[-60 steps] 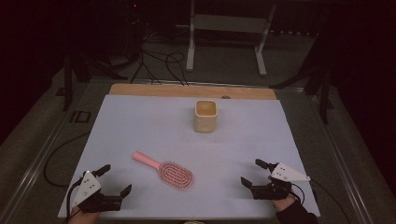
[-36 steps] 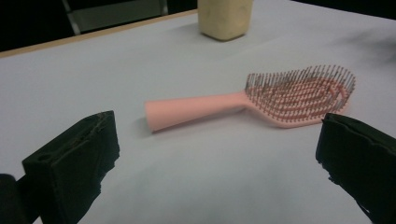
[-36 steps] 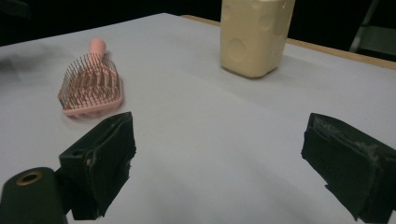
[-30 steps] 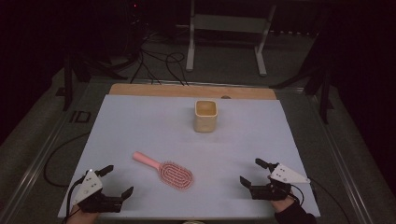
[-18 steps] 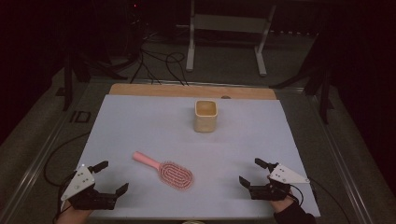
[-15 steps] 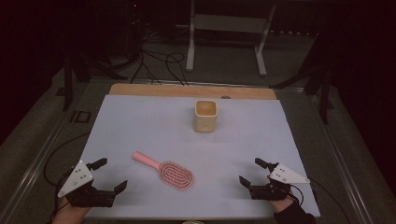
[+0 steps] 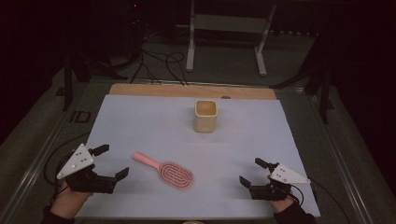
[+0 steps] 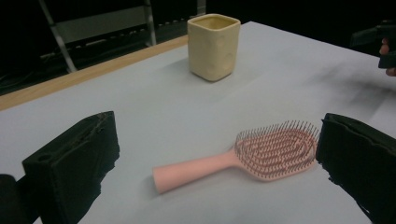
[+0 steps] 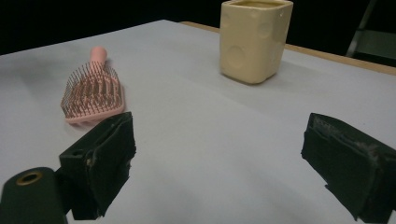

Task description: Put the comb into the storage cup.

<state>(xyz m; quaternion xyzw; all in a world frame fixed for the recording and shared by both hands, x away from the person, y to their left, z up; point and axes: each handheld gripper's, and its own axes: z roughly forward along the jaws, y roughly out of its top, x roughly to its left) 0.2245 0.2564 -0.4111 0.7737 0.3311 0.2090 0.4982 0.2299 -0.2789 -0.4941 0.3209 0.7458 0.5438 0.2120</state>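
A pink hairbrush (image 7: pixel 168 170) lies bristles up on the white table top, its handle pointing left and away. In the left gripper view the hairbrush (image 8: pixel 252 156) rests just ahead of the jaws. My left gripper (image 7: pixel 113 161) is open, a short way left of the handle, with nothing in it (image 8: pixel 219 128). A cream square cup (image 7: pixel 206 115) stands upright farther back in the middle (image 8: pixel 214 39). Near the front right, my right gripper (image 7: pixel 251 171) is open and empty (image 9: pixel 222 135). It faces the cup (image 9: pixel 254 39), with the brush (image 9: pixel 93 91) off to its left.
The white table cover (image 7: pixel 140 121) ends in a wooden strip (image 7: pixel 187 91) at the far edge. Beyond it stand a metal frame (image 7: pixel 226 23) and floor cables (image 7: pixel 159 58). My right gripper and hand (image 8: pixel 380 39) show in the left gripper view's top right corner.
My left gripper has risen and shifted slightly away from the front edge, staying open. The right gripper, brush and cup have not moved.
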